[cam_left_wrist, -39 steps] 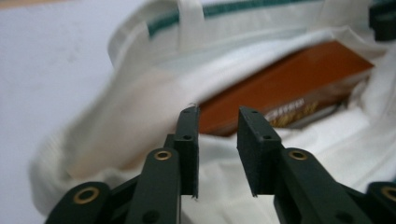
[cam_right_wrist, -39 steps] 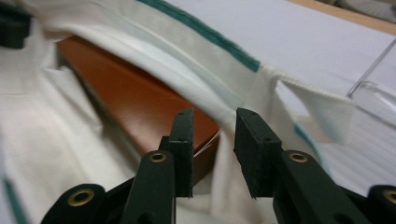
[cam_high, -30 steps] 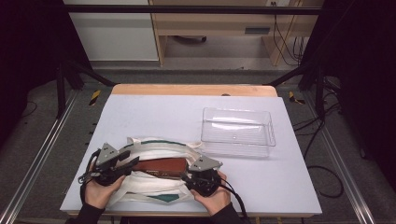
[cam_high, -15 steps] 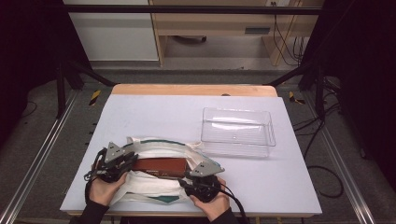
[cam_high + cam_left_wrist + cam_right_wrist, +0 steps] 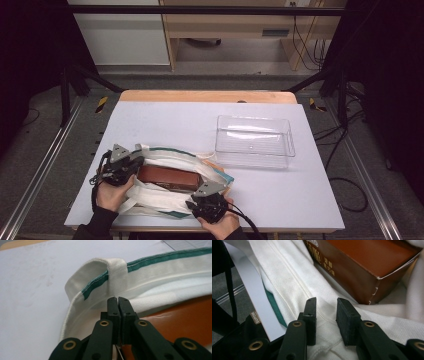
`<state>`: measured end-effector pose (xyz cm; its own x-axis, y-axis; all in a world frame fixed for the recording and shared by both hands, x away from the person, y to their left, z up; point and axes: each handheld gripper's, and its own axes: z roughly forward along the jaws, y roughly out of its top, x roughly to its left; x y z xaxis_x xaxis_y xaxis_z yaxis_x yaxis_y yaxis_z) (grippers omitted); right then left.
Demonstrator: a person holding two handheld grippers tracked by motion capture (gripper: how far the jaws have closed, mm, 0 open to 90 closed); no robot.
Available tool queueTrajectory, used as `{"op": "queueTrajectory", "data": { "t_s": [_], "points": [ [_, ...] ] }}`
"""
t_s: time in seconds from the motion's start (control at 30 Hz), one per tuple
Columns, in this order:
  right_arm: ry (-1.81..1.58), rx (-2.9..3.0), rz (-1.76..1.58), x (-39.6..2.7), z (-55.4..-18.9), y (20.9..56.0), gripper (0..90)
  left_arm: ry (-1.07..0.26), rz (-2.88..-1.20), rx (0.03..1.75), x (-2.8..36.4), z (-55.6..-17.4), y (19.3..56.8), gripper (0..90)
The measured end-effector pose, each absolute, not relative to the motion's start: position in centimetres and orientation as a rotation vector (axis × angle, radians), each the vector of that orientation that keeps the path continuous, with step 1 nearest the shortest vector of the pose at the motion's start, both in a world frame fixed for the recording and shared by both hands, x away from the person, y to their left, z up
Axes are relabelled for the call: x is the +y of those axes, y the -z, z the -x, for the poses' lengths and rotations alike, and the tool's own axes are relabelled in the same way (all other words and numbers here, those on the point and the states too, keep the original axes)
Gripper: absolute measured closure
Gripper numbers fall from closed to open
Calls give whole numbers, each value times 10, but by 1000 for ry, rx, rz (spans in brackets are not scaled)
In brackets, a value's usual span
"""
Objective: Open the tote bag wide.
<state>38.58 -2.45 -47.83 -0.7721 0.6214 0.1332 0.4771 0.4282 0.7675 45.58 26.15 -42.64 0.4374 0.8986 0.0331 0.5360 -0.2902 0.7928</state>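
Scene: a white canvas tote bag (image 5: 165, 187) with green trim lay flat on the near part of the worktop (image 5: 165, 125), and a brown carton (image 5: 169, 179) lay in its open mouth.
Left tool (image 5: 117, 300): its jaws had just been closing and stood together, nipping the bag's rim just below a strap loop (image 5: 110, 272); whether a full fold of cloth sat between the pads could not be told.
Right tool (image 5: 325, 307): its jaws had just been closing but stood partly apart over the near cloth, a ridge of fabric between them, the pads not yet pressing.
Step in hand: probably taking hold of both sides of the bag's mouth to hold it open around the carton.
How to do it well: the right tool needed to sink onto a doubled seam before closing, clear of the carton's corner (image 5: 375, 281).
Care: both hands would do best to pull evenly, lest the thin rim slip from the left tool.
Nearby: a clear plastic bin (image 5: 254, 141) stood well apart, farther back on the right.
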Motion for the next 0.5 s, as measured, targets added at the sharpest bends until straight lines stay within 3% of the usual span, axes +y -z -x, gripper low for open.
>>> {"op": "queueTrajectory", "data": {
  "t_s": [0.4,0.5],
  "points": [
    [-1298,2486,-968,-25,-382,484,747,-593,-1991,1281,258,-480,447,867],
    [-1296,2492,-960,-26,-383,482,736,-563,-1969,1263,262,-477,444,801]
  ]
}}
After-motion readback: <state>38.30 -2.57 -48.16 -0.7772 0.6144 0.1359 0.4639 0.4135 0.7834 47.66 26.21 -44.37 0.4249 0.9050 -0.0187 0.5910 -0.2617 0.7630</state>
